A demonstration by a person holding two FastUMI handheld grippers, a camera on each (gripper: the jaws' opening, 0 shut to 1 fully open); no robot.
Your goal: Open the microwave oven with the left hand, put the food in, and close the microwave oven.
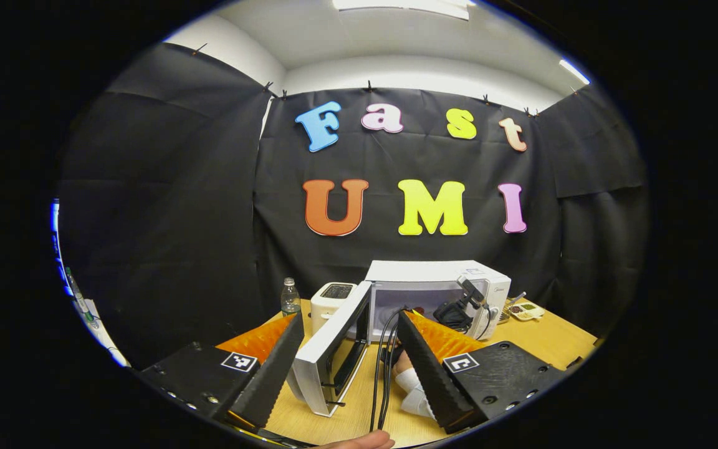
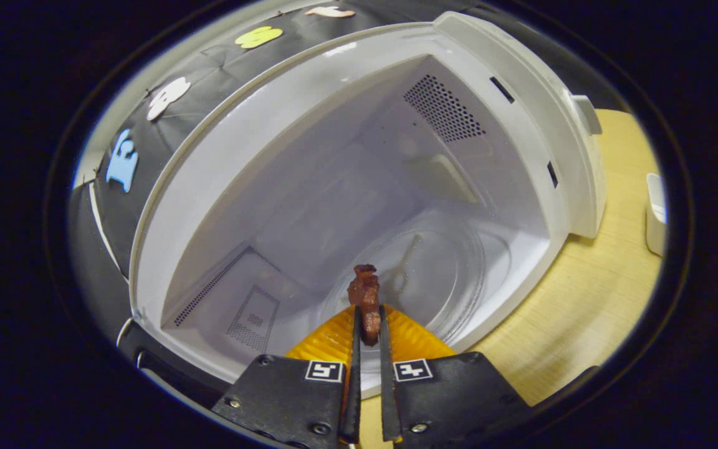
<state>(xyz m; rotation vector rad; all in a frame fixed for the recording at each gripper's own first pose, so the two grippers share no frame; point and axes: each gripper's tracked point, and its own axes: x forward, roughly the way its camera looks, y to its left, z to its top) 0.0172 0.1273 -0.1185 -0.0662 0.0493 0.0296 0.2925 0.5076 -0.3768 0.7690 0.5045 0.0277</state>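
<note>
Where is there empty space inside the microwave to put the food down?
The glass turntable inside the microwave looks bare, ringed by the white walls, with the food held in the right gripper above its near edge. Outside it is crowded: the open door, toaster and bottle cluster left.

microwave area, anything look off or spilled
Nothing stands out. The microwave sits with its door swung open, its cavity clean, and the right gripper holds a piece of food over the glass turntable.
</note>
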